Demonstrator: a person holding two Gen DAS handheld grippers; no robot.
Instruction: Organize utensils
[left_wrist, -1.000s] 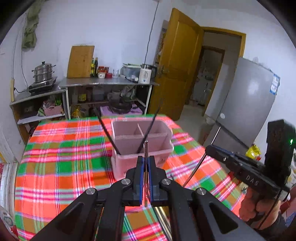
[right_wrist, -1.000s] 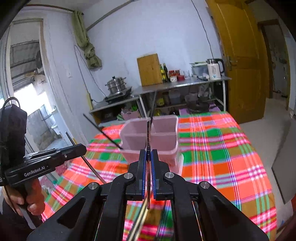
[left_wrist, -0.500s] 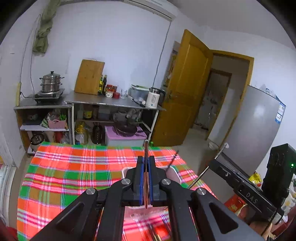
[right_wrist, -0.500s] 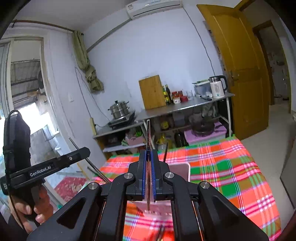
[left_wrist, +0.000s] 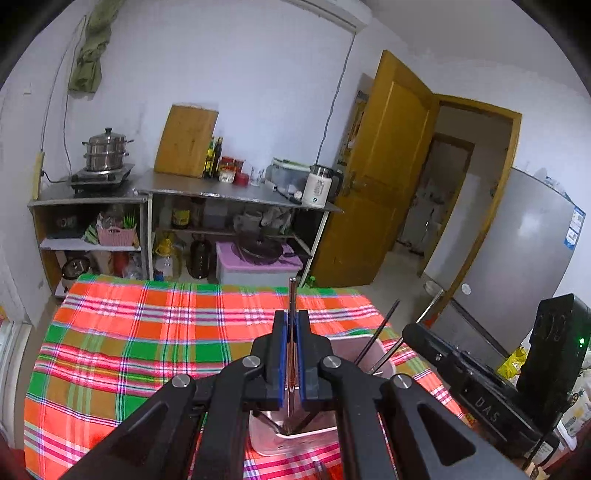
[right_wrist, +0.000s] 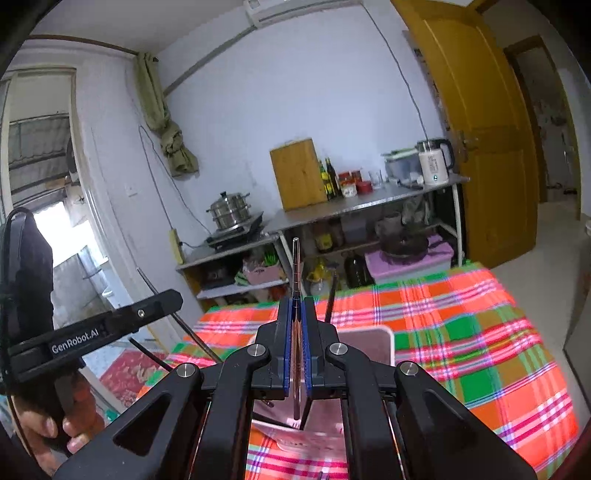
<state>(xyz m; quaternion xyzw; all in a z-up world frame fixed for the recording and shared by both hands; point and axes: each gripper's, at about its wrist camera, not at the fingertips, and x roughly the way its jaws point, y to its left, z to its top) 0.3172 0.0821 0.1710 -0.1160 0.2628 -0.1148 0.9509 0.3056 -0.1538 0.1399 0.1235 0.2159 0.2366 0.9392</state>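
Left wrist view: slim metal utensil (left_wrist: 292, 302) between blue-padded left gripper (left_wrist: 291, 354) jaws.

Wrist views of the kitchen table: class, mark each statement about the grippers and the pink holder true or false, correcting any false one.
1. The left gripper is shut on a thin utensil. True.
2. The right gripper is open and empty. False: it is shut on a utensil.
3. The pink holder stands on a checked tablecloth. True.
4. The holder is empty. False: dark chopsticks stick out of it.
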